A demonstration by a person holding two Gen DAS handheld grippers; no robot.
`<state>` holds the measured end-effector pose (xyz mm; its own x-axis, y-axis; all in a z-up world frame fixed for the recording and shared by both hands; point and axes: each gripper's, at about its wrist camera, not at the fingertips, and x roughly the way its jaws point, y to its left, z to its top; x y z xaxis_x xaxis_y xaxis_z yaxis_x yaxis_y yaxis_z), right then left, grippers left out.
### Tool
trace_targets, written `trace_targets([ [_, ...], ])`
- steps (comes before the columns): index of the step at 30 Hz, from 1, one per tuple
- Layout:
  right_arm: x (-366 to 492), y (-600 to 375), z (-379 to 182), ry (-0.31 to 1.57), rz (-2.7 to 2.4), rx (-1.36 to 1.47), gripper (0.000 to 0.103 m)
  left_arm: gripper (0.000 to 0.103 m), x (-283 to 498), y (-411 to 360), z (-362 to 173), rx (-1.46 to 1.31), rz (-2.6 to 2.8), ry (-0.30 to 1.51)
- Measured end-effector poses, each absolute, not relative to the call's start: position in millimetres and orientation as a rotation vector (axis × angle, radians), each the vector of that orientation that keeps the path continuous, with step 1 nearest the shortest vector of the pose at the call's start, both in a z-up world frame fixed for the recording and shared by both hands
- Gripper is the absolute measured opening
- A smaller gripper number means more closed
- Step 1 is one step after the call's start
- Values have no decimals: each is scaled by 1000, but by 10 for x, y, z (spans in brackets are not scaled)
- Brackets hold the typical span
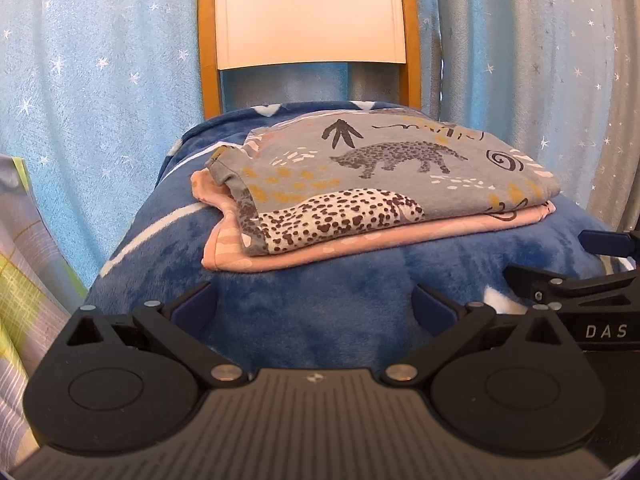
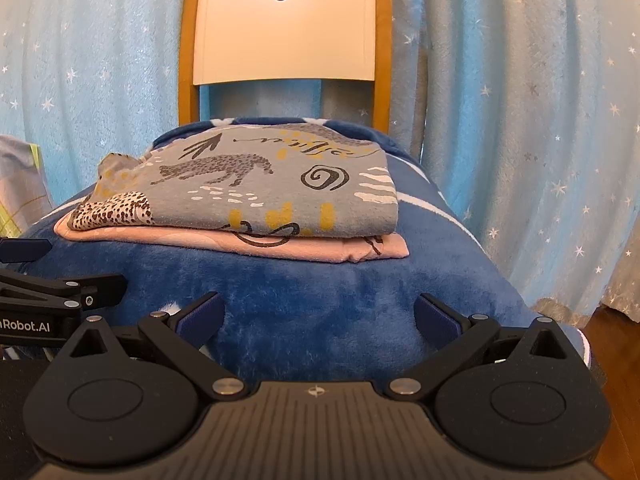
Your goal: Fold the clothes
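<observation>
So the grey leopard-print garment (image 1: 384, 172) is folded and sits right on top of a folded pink garment (image 1: 360, 246), both stacked on a chair seat covered by a blue fleece blanket (image 1: 312, 304). The left hand-held gripper (image 1: 314, 308) and right hand-held gripper (image 2: 320, 316) are both spread wide, holding nothing, hovering near the stack's front edge. Starry blue curtain (image 2: 520, 100) behind the chair back (image 2: 284, 24).

Bright, even, sharp light (edges bowed, corners dark).
</observation>
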<state>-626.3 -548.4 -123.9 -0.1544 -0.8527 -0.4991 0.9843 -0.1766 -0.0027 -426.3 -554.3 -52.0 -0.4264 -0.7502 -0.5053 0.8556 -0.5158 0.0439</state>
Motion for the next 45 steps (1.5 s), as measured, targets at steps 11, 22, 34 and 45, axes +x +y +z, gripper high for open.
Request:
trace_targets([
  [11, -6244, -5471, -1234, 388, -1714, 456, 103, 103, -4275, -5533, -511, 592, -2036, 273],
  [22, -6243, -5485, -1230, 393, -1717, 460, 103, 103, -4309, -5503, -507, 628, -2030, 241],
  [34, -6238, -5491, -1228, 394, -1719, 460, 103, 103, -4317, -5511, -492, 652, -2030, 243],
  [45, -6239, -5484, -1234, 394, -1720, 461, 103, 103, -4315, -5533, -497, 632, -2018, 276],
])
